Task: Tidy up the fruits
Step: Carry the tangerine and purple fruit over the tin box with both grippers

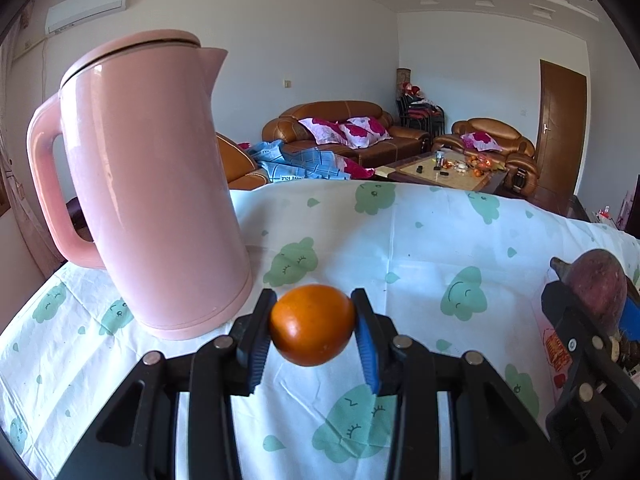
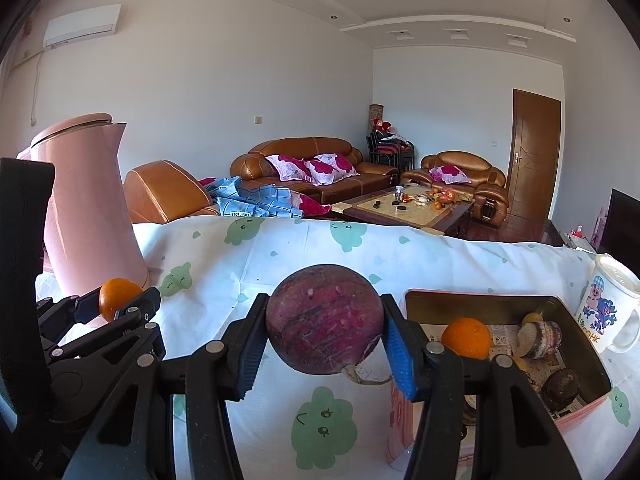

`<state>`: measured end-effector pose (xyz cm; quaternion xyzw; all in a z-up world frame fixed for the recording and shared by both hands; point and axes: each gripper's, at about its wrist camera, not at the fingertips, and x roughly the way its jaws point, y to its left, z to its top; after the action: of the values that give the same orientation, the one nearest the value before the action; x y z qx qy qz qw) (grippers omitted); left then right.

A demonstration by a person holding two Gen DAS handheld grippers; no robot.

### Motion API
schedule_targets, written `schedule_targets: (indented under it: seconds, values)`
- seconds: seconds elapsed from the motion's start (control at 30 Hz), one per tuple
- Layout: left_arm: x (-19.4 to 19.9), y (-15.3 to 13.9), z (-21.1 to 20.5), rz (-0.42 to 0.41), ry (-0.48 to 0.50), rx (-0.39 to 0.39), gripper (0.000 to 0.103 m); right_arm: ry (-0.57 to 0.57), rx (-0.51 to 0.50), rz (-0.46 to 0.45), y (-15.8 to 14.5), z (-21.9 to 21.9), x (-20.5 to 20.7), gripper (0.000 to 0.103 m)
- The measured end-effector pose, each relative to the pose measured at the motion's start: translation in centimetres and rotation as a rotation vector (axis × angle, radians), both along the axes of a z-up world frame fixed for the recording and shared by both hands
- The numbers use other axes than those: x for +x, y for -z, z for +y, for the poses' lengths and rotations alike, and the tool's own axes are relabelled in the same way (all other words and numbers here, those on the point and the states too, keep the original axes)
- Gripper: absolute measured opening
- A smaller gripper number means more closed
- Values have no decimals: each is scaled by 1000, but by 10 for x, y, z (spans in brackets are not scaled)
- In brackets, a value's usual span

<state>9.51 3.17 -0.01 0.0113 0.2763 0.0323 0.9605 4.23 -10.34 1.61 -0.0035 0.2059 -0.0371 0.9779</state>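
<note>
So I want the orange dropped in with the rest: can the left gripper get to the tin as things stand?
Probably not directly. The left gripper, shut on its orange, sits by the pink kettle; the right gripper with the purple root hangs between it and the tin.

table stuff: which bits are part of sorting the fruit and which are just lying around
Part of the job:
- small orange in the left tongs
- purple round fruit in the right tongs
- tin box already holding an orange and other pieces

Just lying about:
- pink kettle
- cartoon mug
- patterned tablecloth
</note>
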Motion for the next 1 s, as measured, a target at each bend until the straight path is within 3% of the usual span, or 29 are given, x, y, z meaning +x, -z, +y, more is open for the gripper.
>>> schedule_targets:
  seconds: [1.0]
  values:
    - [-67, -8, -16, -71, 2, -9, 40, 13, -11, 0, 0, -14, -51, 56]
